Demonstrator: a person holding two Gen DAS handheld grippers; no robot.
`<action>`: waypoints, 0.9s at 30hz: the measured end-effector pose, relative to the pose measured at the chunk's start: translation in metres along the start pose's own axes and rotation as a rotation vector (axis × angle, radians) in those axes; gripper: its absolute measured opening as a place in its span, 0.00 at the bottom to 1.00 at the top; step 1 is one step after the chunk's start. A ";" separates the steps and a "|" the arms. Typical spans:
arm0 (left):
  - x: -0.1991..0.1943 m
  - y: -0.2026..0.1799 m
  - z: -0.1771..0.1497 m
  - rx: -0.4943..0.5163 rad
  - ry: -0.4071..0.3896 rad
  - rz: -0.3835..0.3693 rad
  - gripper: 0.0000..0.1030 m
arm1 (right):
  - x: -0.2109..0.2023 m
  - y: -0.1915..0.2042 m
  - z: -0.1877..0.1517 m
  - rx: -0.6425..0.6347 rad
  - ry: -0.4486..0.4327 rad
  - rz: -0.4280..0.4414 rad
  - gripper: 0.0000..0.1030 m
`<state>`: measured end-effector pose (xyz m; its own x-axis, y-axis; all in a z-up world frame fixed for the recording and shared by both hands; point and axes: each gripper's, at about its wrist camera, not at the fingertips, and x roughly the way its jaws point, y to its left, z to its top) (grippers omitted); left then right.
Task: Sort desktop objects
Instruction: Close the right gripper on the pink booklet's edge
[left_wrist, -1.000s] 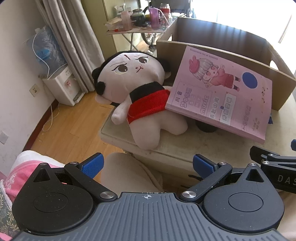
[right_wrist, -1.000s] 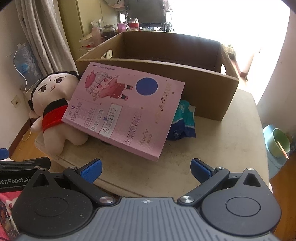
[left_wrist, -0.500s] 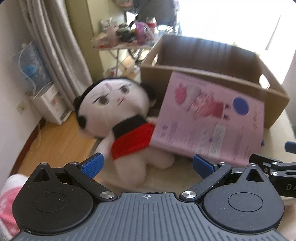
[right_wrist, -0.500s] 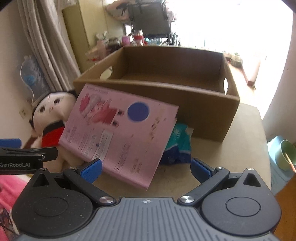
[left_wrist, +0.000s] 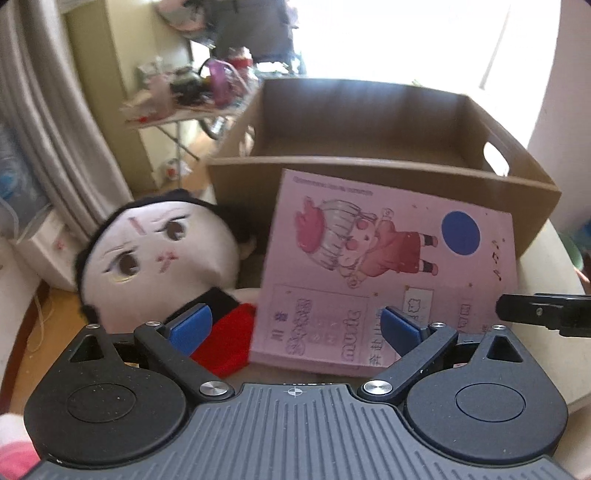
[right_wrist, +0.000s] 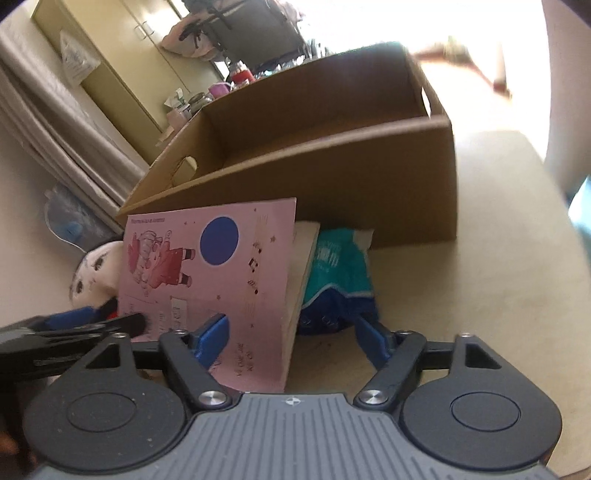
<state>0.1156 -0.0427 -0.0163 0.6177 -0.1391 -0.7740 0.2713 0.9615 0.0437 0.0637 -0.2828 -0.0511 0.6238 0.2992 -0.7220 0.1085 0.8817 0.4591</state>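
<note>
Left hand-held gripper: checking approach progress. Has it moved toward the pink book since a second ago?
Yes. The left hand-held gripper has moved forward toward the pink book, which leans on the cardboard box.

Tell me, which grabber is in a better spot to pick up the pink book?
Probably the right gripper. Its open fingers already sit either side of the pink book's near corner, at its page edge. The left gripper is open too, but faces the flat cover and the doll.

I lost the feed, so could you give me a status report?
Left claw open, right claw open. Pink book propped against box. Teal packet beneath it.
</note>
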 end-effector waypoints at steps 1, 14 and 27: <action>0.006 -0.001 0.002 0.009 0.017 -0.001 0.96 | 0.003 -0.002 -0.001 0.021 0.019 0.022 0.71; 0.032 -0.001 0.013 0.001 0.112 -0.063 0.99 | 0.042 -0.026 0.003 0.241 0.159 0.233 0.48; 0.023 -0.020 0.006 -0.007 0.155 -0.147 1.00 | 0.018 -0.038 0.021 0.193 0.088 0.211 0.46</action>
<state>0.1285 -0.0664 -0.0310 0.4508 -0.2402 -0.8597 0.3447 0.9353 -0.0806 0.0869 -0.3187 -0.0711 0.5798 0.5060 -0.6386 0.1345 0.7136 0.6875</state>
